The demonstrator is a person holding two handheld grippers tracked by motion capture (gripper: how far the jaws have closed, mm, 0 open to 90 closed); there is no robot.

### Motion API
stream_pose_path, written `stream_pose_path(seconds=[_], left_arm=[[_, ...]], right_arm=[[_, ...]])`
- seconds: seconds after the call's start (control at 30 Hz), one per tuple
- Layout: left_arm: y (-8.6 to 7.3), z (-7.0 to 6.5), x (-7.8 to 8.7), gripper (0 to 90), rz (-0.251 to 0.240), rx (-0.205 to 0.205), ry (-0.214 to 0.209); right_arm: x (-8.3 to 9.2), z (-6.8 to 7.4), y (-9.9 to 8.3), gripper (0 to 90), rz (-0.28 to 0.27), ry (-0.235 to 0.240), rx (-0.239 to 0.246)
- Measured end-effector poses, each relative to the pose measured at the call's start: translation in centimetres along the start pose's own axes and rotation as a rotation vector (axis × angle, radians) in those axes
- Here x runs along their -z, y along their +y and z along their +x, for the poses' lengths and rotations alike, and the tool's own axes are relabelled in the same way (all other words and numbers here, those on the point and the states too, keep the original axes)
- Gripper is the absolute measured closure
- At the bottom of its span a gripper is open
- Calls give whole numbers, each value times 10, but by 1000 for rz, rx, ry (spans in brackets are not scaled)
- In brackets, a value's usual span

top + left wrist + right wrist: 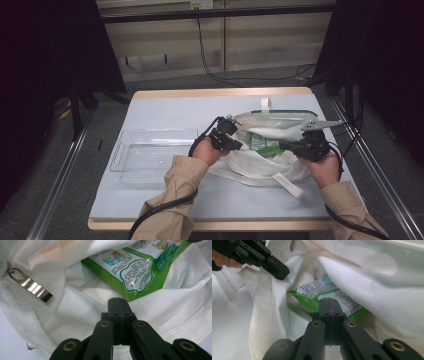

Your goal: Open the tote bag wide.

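A white cloth bag [265, 172] lies open on the table's right half, with a green and white snack packet [265, 145] inside its mouth. My left gripper [239, 146] is shut at the left rim of the opening, its jaws together over white fabric [82, 307] just short of the packet [132, 267]. A metal zipper pull [35, 288] hangs at the rim. My right gripper [282, 145] is shut at the right side of the mouth, its tip [331, 300] right in front of the packet [317, 291]. The left gripper [279, 273] rests against the bag's far edge.
A clear plastic tray [150, 150] sits empty on the left of the pale table [165, 105]. The bag's strap [290, 185] trails toward the front edge. Dark curtains and metal rails flank the table.
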State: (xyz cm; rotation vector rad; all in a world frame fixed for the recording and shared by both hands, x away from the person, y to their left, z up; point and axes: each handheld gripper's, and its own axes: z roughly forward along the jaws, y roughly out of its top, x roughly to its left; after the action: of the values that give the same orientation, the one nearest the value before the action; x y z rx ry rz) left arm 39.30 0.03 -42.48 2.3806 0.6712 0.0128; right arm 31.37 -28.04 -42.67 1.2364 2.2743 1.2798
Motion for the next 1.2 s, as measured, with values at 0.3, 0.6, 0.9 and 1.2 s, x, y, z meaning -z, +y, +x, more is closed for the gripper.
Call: stream_pose_path(seconds=[0.3,0.6,0.9,1.2], left_arm=[[0,0,3,900,0,-6,-6],[-4,0,5,900,-18,-9,-26],[0,-5,3,900,12,-41,-27],[-3,-4,2,900,0,-29,-41]], right_arm=[[4,0,7,900,-39,-25,-5],[-1,-4,14,900,-30,-33,-18],[1,-5,17,900,-52,-40,-29],[10,-3,26,900,-79,-26,-20]])
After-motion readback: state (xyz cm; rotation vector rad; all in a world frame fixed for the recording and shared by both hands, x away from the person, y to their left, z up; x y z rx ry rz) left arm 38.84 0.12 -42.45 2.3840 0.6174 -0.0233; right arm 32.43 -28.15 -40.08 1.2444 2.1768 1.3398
